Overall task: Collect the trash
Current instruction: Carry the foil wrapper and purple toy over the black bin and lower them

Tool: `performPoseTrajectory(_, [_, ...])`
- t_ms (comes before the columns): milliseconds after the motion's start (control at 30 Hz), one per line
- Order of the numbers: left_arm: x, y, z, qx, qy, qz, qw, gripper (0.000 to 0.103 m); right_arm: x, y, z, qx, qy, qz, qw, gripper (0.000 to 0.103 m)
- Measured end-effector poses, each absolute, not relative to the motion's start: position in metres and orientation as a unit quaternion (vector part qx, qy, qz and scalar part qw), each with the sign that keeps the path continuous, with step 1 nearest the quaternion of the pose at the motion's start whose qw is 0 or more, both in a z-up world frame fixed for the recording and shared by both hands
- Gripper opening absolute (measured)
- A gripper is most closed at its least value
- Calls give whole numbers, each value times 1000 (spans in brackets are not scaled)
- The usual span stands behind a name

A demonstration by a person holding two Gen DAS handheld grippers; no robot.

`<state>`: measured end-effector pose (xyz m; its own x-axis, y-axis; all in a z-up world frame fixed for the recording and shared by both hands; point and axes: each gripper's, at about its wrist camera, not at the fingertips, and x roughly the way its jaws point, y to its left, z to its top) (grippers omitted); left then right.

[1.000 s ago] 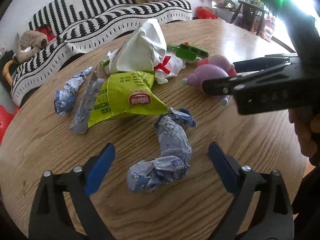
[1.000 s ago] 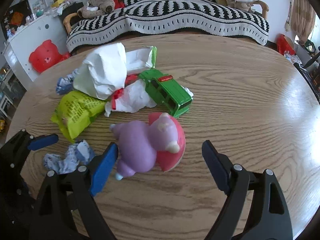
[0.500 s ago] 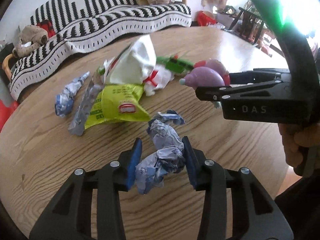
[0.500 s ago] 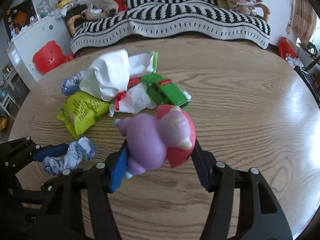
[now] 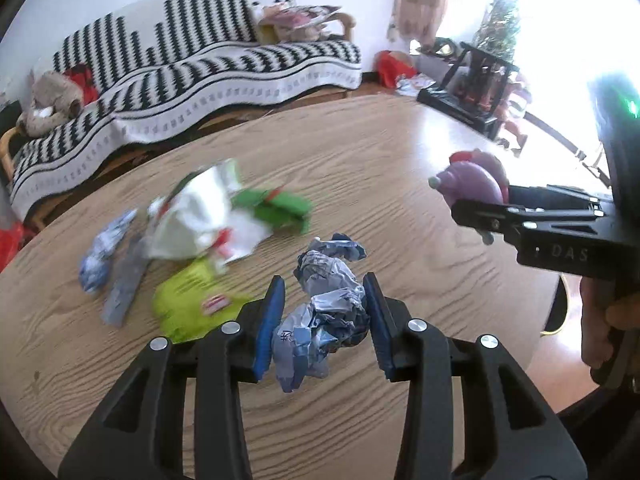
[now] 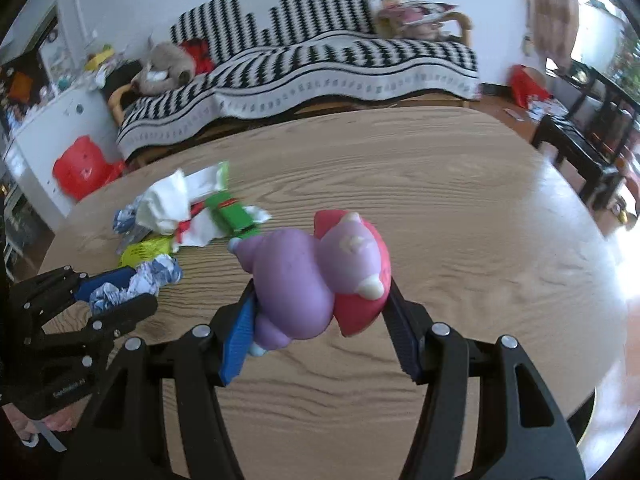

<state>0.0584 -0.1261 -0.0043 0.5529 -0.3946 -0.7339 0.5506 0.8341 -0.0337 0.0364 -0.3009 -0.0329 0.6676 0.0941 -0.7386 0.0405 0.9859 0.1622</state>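
My left gripper (image 5: 325, 320) is shut on a crumpled blue-and-white paper wad (image 5: 324, 304) and holds it above the round wooden table (image 5: 400, 184). My right gripper (image 6: 320, 320) is shut on a purple and pink soft toy (image 6: 316, 280), lifted off the table. The right gripper with the toy (image 5: 474, 184) shows at the right of the left wrist view. The left gripper with the wad (image 6: 132, 280) shows at the left of the right wrist view.
On the table lie a white plastic bag (image 5: 196, 212), a green toy car (image 5: 276, 208), a lime snack bag (image 5: 192, 300), a silver wrapper (image 5: 124, 280) and another blue paper wad (image 5: 100, 256). A striped sofa (image 6: 320, 60) stands behind; a black stand (image 6: 580, 140) at right.
Both grippers closed from open, the left on the paper wad and the right on the toy, and both have lifted their loads off the table.
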Motion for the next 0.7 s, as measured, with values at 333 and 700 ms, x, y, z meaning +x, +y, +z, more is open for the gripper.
performPoseTrajectory(333, [25,-241,7,91,366,-350,858,39,-42,-410,-18,122,385,-64,912,59])
performPoseTrajectory(700, [-21,-376,-17,93,372,-451,806,40,-133,-536,-30,184,376,-170,892,59])
